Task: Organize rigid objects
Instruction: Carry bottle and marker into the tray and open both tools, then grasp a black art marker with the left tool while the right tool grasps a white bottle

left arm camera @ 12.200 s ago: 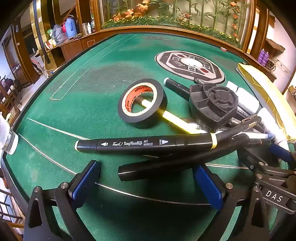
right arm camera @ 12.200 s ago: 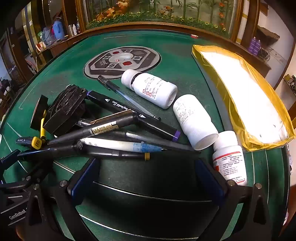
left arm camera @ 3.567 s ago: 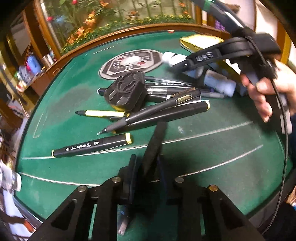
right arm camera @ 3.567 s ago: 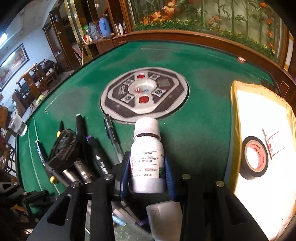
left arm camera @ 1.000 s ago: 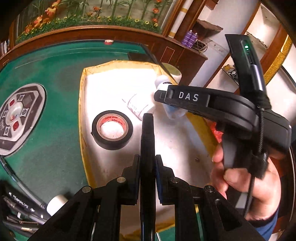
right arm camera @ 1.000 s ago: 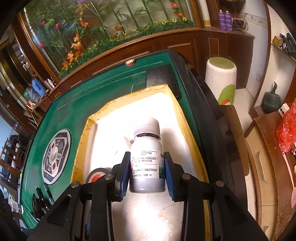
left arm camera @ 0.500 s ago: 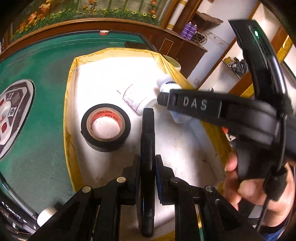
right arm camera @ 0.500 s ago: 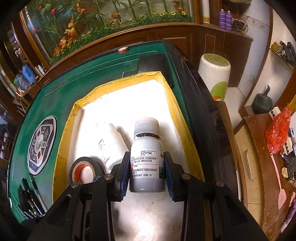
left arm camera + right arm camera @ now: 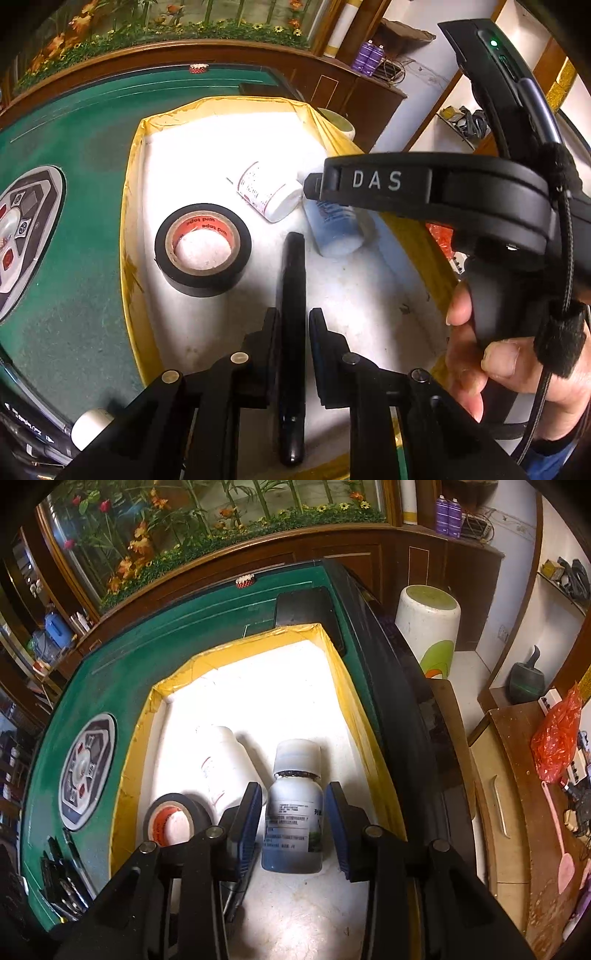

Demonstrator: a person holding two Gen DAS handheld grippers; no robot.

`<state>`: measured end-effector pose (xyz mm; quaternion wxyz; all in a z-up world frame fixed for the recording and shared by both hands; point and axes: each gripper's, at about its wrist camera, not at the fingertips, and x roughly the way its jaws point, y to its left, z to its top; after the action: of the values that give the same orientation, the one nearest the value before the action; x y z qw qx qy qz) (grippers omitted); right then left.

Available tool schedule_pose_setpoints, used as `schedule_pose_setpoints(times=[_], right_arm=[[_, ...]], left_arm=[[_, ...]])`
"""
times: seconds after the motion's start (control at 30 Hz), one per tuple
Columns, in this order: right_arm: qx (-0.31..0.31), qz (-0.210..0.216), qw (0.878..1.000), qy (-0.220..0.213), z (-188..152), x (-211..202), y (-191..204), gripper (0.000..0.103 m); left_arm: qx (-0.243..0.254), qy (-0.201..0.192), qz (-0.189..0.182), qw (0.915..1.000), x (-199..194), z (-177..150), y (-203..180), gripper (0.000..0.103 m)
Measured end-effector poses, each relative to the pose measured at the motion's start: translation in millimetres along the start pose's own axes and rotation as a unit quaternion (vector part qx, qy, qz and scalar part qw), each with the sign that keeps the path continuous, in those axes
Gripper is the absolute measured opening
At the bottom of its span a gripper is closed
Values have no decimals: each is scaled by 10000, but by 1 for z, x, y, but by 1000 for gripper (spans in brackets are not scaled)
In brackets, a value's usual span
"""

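While both items sit inside the yellow-rimmed tray [image 9: 334, 672] on the green counter [image 9: 77, 295], each hand-held gripper is letting go.

Judged by look, the white-capped bottle [image 9: 293, 819] is light, rigid, smooth plastic; its labelled waist is the safest hold. It lies between the right hand-held gripper [image 9: 293, 827], whose jaws have just been opening and now show gaps on both sides. The black marker [image 9: 291, 332] is slim, stiff and prone to roll; take it mid-barrel. The left hand-held gripper [image 9: 291, 339] stands barely parted around it, pads apparently clear. Black tape roll [image 9: 203, 249] and another white bottle [image 9: 267, 194] lie nearby.
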<state>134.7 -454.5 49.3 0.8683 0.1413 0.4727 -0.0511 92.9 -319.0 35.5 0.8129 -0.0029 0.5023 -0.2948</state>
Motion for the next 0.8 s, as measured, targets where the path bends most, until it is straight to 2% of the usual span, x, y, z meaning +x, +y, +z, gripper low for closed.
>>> schedule_pose_setpoints(times=[0.27, 0.43, 0.63, 0.8], right_arm=[[135, 210, 9991, -342, 3, -17, 1, 35], [90, 515, 9974, -489, 4, -25, 10, 36], [-110, 730, 9956, -572, -1, -31, 27, 36], [-412, 1000, 9918, -684, -8, -38, 48, 36]], left_arm=[[11, -234, 69, 9997, -19, -4, -1, 17], [83, -409, 221, 9989, -34, -14, -4, 38], [122, -651, 340, 9972, -66, -35, 3, 45], [88, -818, 463, 9955, -96, -57, 18, 45]])
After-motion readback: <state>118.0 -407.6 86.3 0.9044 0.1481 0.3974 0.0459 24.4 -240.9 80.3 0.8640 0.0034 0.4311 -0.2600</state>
